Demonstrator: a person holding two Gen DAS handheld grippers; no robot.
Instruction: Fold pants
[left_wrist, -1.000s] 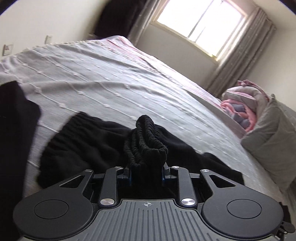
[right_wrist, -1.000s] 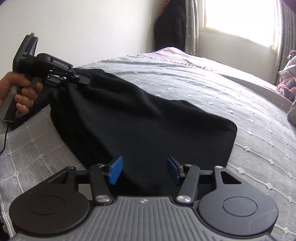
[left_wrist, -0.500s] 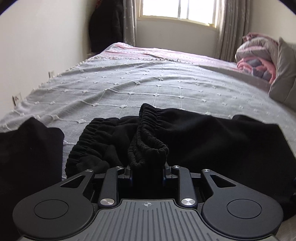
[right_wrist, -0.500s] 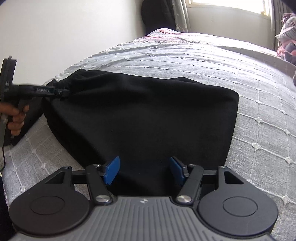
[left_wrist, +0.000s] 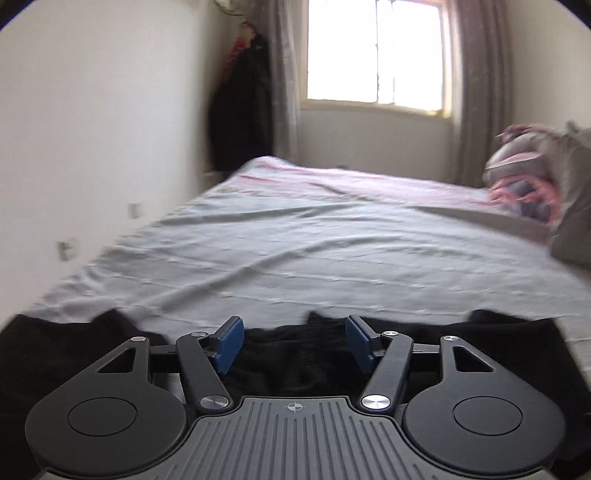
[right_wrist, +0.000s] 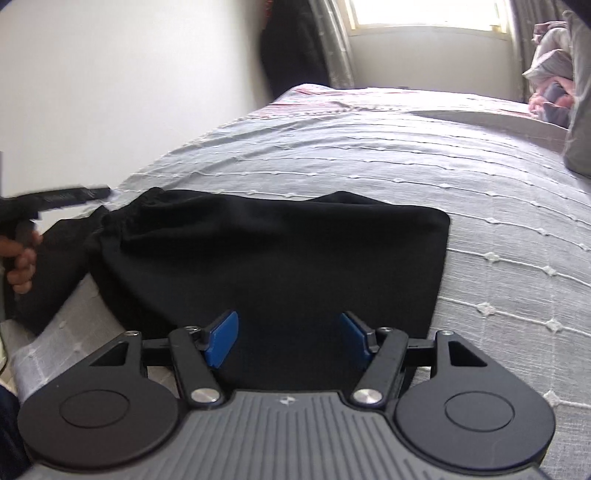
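Pants (right_wrist: 280, 254), black and limp, lie folded on the near part of the bed (right_wrist: 461, 177); their gathered waistband at far left probably offers the firmest hold. Left gripper (left_wrist: 293, 345) jaws have just been opening, empty; right gripper (right_wrist: 288, 338) jaws gape, empty.

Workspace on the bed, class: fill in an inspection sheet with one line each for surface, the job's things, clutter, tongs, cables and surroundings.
Surface: grey bedspread with white stitched lines, lightly wrinkled.
Job's things: black pants lying folded on the bedspread, gathered waistband at the left end.
Clutter: pink and grey bedding bundle and a grey pillow at the far right.
Tongs: left tongs have just been opening, pads apart, nothing gripped; right tongs open above the pants.
Cables: a thin dark line at the right view's left edge, too unclear to call.
Surroundings: white wall, window with curtains, dark garment hanging beside it.
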